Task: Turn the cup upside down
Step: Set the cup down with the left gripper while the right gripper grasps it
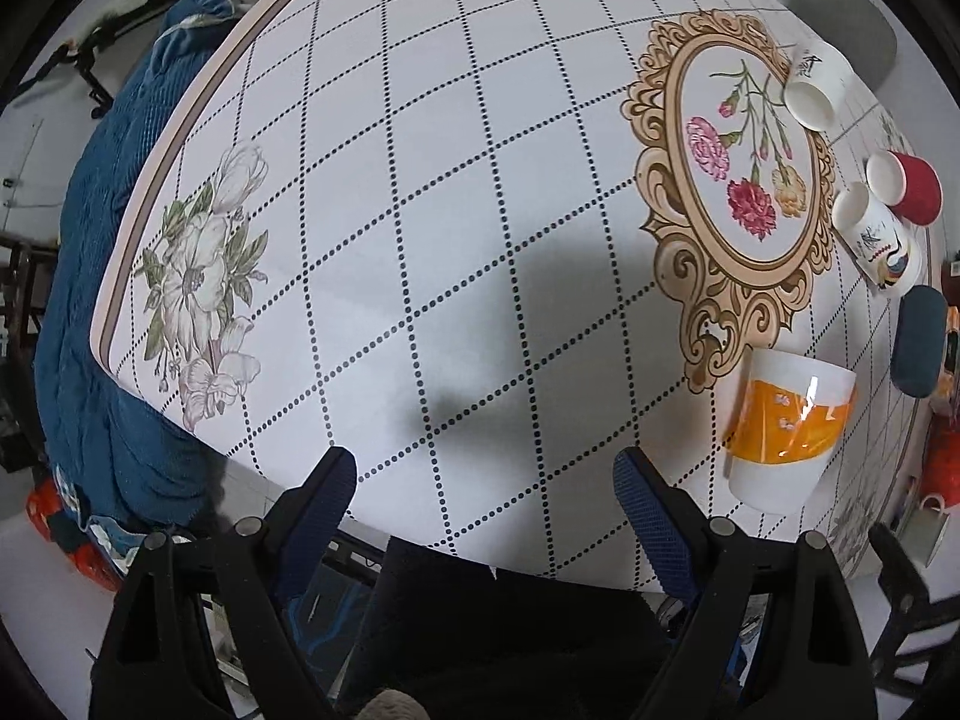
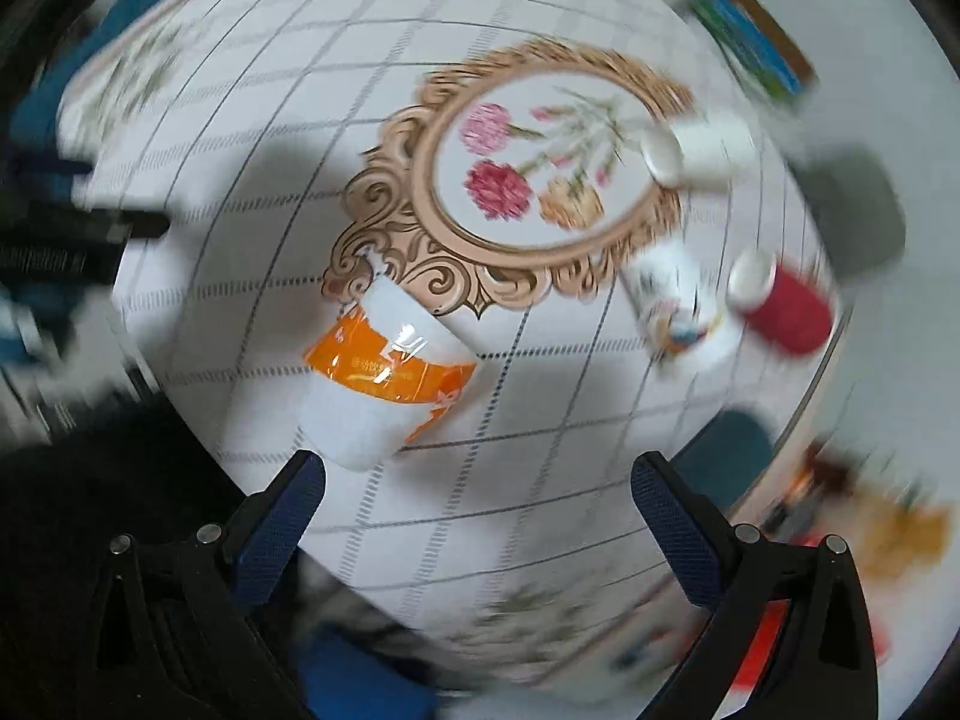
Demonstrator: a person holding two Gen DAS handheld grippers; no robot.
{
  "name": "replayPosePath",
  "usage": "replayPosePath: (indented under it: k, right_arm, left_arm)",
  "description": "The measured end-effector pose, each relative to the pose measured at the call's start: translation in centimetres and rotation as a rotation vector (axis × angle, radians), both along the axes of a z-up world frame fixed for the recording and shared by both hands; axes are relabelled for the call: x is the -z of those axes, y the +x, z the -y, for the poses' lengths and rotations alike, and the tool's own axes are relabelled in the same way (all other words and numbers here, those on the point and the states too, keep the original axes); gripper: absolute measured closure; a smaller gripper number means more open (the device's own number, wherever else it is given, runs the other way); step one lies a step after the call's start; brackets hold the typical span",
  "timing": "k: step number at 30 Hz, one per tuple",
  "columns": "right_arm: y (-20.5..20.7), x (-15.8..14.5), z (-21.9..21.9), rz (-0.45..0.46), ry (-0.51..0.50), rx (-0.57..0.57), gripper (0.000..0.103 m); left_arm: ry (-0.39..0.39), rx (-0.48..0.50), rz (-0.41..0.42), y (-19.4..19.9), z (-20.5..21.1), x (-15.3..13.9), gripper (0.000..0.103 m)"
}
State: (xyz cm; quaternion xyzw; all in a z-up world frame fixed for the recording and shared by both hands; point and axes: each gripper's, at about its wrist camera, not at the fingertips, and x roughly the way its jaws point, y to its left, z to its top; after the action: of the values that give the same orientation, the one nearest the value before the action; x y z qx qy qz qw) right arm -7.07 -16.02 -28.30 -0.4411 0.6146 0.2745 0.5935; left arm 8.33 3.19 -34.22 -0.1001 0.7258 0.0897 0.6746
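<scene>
**Orange-band cup looking flipped, both grippers empty**

Left gripper (image 1: 485, 468) is hanging over the near desk (image 1: 420, 210) edge, jaws released, grasping nothing. Right gripper (image 2: 479, 471) is likewise spread wide and empty; its view is motion-blurred. The orange-band cup (image 1: 786, 429) is sitting near the right side, just beside the ornate flower print; no open mouth is showing on top, so it seems inverted. Three other cups farther right are standing mouth-up. Judging the flip done or nearly so.

Left gripper (image 1: 485, 468) and right gripper (image 2: 479, 474): black plastic frames, round silver screws at the joints, fingers (image 1: 645, 495) faced with dark-blue textured pads (image 2: 282, 516).
</scene>
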Motion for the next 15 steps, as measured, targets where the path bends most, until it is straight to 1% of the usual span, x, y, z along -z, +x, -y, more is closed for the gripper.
replayPosePath:
  k: [3, 4, 5, 6, 8, 9, 11, 12, 13, 15]
  right_arm:
    - [-2.1, 0.1, -1.4, 0.042, -0.074, -0.26, 0.0]
    - [-3.1, 0.2, -1.7, 0.077, -0.103, -0.38, 0.0]
    - [-4.2, 0.4, -1.8, 0.125, -0.129, -0.523, 0.0]
    - [-5.1, 0.5, -1.9, 0.161, -0.145, -0.639, 0.0]
    - [-7.4, 1.3, -1.2, 0.244, -0.189, -0.96, 0.0]
    - [-8.2, 1.7, -0.6, 0.269, -0.217, -1.107, 0.0]
    - [-9.8, 2.9, 1.3, 0.286, -0.275, -1.412, 0.0]
    - [-10.3, 3.4, 1.9, 0.292, -0.293, -1.509, 0.0]
    - [-10.5, 4.0, 2.8, 0.3, -0.317, -1.631, 0.0]
    - [-10.6, 5.2, 4.1, 0.314, -0.364, -1.815, 0.0]
  left_arm:
    - [-0.006, -0.012, 0.001, -0.4, -0.4, 0.2, 0.015]
    - [-0.008, -0.016, 0.0, -0.4, -0.5, 0.3, 0.015]
    - [-0.012, -0.022, -0.001, -0.6, -0.6, 0.5, 0.015]
    - [-0.016, -0.028, -0.003, -0.7, -0.6, 0.7, 0.015]
    - [-0.023, -0.041, -0.009, -1.0, -0.8, 1.2, 0.015]
    - [-0.026, -0.047, -0.011, -1.2, -0.9, 1.4, 0.015]
    - [-0.029, -0.059, -0.015, -1.5, -1.0, 1.9, 0.015]
    - [-0.031, -0.064, -0.015, -1.7, -1.1, 2.1, 0.015]
    - [-0.031, -0.069, -0.017, -2.0, -1.2, 2.3, 0.015]
    - [-0.034, -0.081, -0.022, -2.6, -1.5, 2.8, 0.015]
